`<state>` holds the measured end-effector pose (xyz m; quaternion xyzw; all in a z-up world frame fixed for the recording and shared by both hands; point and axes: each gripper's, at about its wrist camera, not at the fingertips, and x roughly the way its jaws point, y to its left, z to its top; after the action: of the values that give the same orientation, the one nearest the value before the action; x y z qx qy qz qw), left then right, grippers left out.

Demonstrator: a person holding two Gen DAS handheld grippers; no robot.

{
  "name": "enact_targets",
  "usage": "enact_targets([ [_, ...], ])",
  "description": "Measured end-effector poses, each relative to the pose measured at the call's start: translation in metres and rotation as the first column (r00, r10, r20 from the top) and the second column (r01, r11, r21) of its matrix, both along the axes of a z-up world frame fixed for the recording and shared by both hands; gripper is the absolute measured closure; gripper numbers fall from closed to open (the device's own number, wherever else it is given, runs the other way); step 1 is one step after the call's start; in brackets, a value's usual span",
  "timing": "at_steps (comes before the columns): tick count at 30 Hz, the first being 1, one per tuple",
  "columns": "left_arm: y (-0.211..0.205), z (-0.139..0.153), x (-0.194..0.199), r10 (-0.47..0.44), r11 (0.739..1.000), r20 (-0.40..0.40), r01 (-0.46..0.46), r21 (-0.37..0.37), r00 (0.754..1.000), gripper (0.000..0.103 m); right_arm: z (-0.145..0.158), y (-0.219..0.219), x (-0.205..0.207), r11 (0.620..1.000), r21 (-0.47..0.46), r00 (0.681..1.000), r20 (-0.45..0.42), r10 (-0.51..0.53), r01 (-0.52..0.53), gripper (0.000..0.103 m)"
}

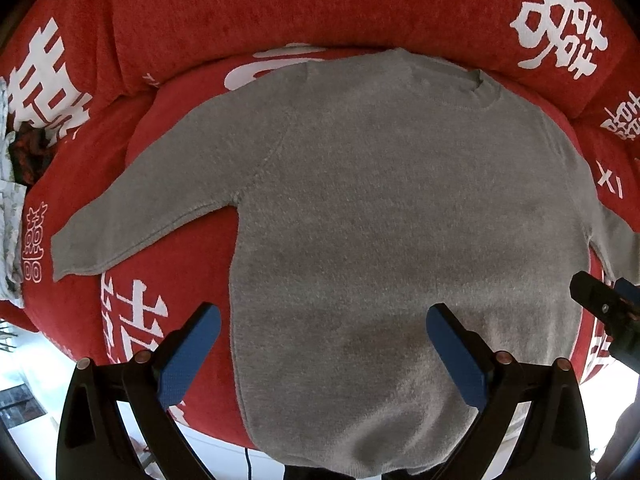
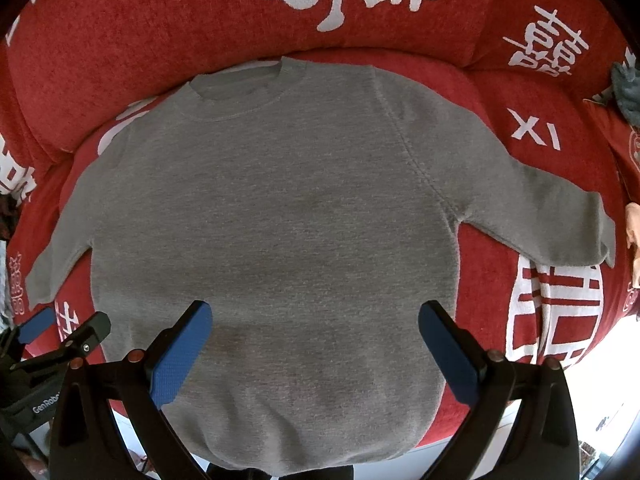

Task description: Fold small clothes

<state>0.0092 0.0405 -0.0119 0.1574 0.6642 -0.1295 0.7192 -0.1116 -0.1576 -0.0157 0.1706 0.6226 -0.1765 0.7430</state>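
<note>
The sweater [image 1: 400, 220] lies flat on the sofa seat [image 1: 152, 264], neck toward the backrest [image 1: 280, 4] and hem toward the front edge – one sleeve [image 1: 132, 220] spread out to the left, the other sleeve [image 2: 552, 216] to the right. The left gripper [image 1: 324, 330] hangs over the hem's left part, the right gripper [image 2: 316, 326] beside it over the hem – each gripper's fingers spread apart

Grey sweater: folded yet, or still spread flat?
Spread flat. The grey sweater lies open on the red cover, collar away from the cameras, both sleeves angled outward, no fold visible.
</note>
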Motion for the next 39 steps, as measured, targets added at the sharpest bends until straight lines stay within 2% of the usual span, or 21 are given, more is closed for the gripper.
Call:
enact_targets([
  [26,0.020,0.001,-0.002,0.011,1.000,-0.006,-0.011,-0.021,1.000,0.000,0.001,0.010,-0.002,1.000,0.000,1.000,-0.008,0.008,-0.008,0.000],
  [30,0.026,-0.001,0.001,0.018,0.999,-0.016,-0.019,-0.044,1.000,0.000,0.002,0.018,0.000,1.000,-0.002,1.000,-0.006,0.012,-0.012,0.000],
  [33,0.038,-0.004,0.008,0.054,0.993,-0.037,-0.057,-0.100,0.998,0.000,0.003,0.027,0.004,1.000,0.010,1.000,0.006,0.029,-0.029,0.000],
  [35,0.057,-0.010,0.017,0.113,0.980,-0.063,-0.122,-0.157,0.992,0.000,0.002,0.035,0.007,0.999,0.011,0.999,0.012,0.046,-0.046,0.000],
  [39,0.111,-0.023,0.037,0.236,0.951,-0.074,-0.246,-0.189,0.969,0.000,-0.006,0.057,0.016,0.995,0.032,0.996,0.009,0.093,-0.094,0.000],
])
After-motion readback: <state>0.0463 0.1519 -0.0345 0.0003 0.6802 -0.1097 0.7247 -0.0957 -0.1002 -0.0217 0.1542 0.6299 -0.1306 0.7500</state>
